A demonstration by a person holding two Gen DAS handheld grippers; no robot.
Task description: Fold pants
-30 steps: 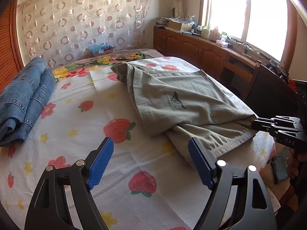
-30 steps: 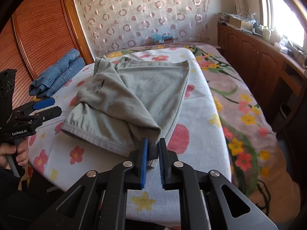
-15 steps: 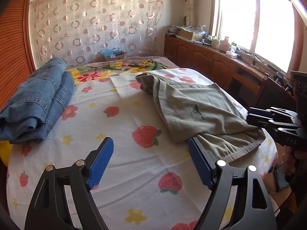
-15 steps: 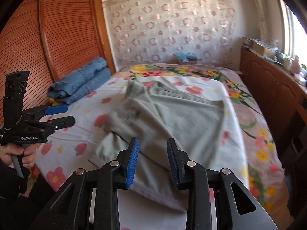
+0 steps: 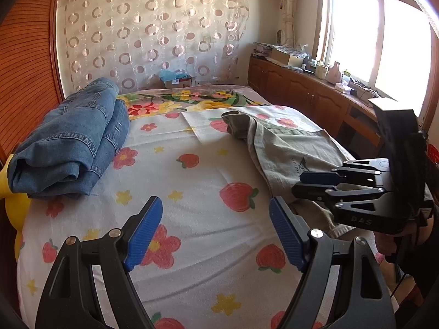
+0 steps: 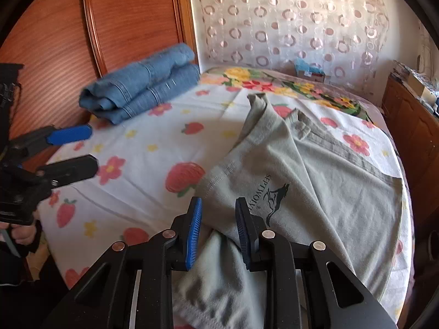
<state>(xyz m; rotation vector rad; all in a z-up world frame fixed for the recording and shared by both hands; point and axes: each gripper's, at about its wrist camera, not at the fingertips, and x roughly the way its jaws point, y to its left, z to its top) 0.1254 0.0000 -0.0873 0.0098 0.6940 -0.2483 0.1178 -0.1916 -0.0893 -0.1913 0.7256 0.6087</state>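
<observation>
Grey-green pants (image 6: 315, 181) with a dark animal logo lie partly folded on the right side of the bed; they also show in the left wrist view (image 5: 285, 148). My right gripper (image 6: 218, 227) is open and hovers just above the pants' near folded edge, holding nothing. It also shows in the left wrist view (image 5: 301, 185) at the right. My left gripper (image 5: 216, 233) is wide open and empty over bare sheet, left of the pants. It shows in the right wrist view (image 6: 72, 150) at the far left.
Folded blue jeans (image 5: 71, 142) lie at the bed's left side by the wooden headboard (image 6: 115, 27). The strawberry and flower sheet (image 5: 192, 192) covers the bed. A wooden cabinet (image 5: 301, 96) with clutter runs under the window on the right.
My right gripper let go of the pants' corner, opened, and moved back left over the folded edge. The left gripper stayed open and drew back to the left.
</observation>
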